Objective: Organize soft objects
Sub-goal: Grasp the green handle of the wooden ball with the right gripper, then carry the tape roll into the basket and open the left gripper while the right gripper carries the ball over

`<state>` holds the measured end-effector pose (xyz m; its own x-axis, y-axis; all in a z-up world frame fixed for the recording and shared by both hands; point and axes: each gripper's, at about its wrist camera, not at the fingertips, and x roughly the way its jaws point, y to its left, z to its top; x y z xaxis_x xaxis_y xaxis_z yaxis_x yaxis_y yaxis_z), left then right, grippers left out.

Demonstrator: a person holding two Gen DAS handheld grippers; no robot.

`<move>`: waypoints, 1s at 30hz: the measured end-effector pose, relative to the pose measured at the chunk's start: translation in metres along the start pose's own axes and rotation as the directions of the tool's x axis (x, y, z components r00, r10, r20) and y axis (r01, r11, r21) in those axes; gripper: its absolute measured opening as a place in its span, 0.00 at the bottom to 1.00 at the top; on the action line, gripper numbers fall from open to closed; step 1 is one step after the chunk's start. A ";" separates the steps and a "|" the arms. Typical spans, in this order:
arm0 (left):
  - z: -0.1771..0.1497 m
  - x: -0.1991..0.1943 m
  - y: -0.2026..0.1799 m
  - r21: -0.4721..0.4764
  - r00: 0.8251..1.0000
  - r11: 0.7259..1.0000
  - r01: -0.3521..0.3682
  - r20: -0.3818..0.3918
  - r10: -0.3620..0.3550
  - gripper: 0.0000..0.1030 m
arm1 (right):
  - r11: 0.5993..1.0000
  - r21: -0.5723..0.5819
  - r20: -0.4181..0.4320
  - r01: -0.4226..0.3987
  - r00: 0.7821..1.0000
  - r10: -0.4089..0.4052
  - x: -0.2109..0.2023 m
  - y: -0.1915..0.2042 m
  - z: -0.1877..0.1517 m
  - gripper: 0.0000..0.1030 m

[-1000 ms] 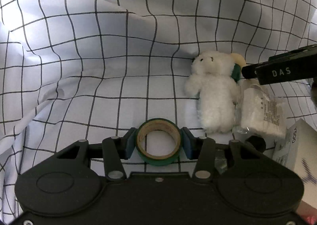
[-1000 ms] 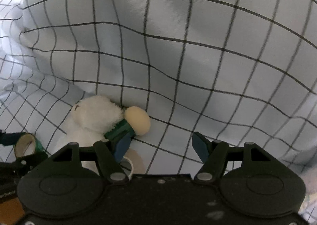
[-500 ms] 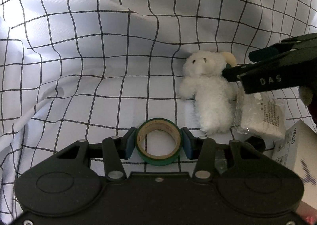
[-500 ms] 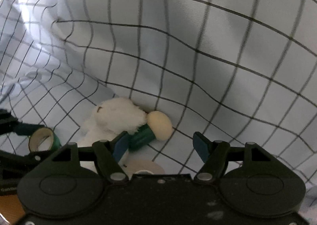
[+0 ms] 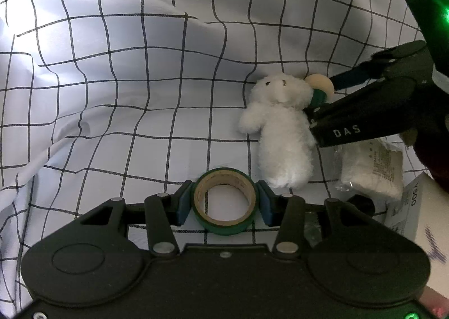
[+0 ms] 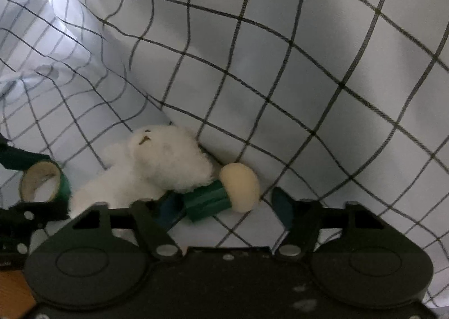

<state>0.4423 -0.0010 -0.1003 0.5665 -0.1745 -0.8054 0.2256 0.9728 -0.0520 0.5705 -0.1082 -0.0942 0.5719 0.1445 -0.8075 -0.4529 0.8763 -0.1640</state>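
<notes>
A white plush bear point(image 5: 280, 133) lies on the checked cloth point(image 5: 126, 100). A toy mushroom point(image 5: 320, 84) with a cream cap and green stem rests against the bear's head. My right gripper point(image 6: 224, 205) reaches in from the right. Its jaws are closing with the mushroom point(image 6: 224, 192) between them. The left pad is at the stem, and the right pad stands apart from the cap. The bear point(image 6: 162, 164) lies just left of that gripper. My left gripper point(image 5: 224, 201) is shut on a green tape roll point(image 5: 223, 227) close to the bear's feet.
A clear packet of white material point(image 5: 370, 170) lies right of the bear, partly under the right gripper point(image 5: 322, 97). A white box point(image 5: 418, 212) sits at the lower right edge. The cloth rises in folds at the back and left.
The right gripper has moved in over the mushroom beside the bear's head, rolled, and narrowed its jaws. The left gripper and its tape roll have stayed put.
</notes>
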 end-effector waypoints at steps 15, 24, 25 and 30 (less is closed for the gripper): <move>0.003 -0.014 0.013 -0.083 0.999 0.996 0.040 0.012 -0.039 0.46 | 0.960 0.247 0.067 0.133 0.986 -0.154 -0.083 -0.051 -0.039 0.55; 0.005 -0.076 -0.009 -0.053 0.996 0.998 0.043 0.082 -0.038 0.46 | 0.920 0.349 0.151 0.179 0.958 -0.244 -0.184 -0.052 -0.091 0.55; 0.004 -0.086 -0.014 -0.049 0.995 0.998 0.041 0.092 -0.036 0.46 | 0.917 0.355 0.164 0.183 0.953 -0.254 -0.198 -0.049 -0.098 0.55; -0.012 -0.145 -0.029 -0.035 0.989 0.998 0.058 0.140 -0.052 0.46 | 0.907 0.377 0.224 0.190 0.931 -0.288 -0.250 -0.016 -0.130 0.55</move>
<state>0.3439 -0.0021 0.0108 0.6595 -0.2448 -0.7108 0.2304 0.9658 -0.1188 0.3463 -0.2183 0.0365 0.8163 -0.0150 -0.5774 -0.0443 0.9951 -0.0886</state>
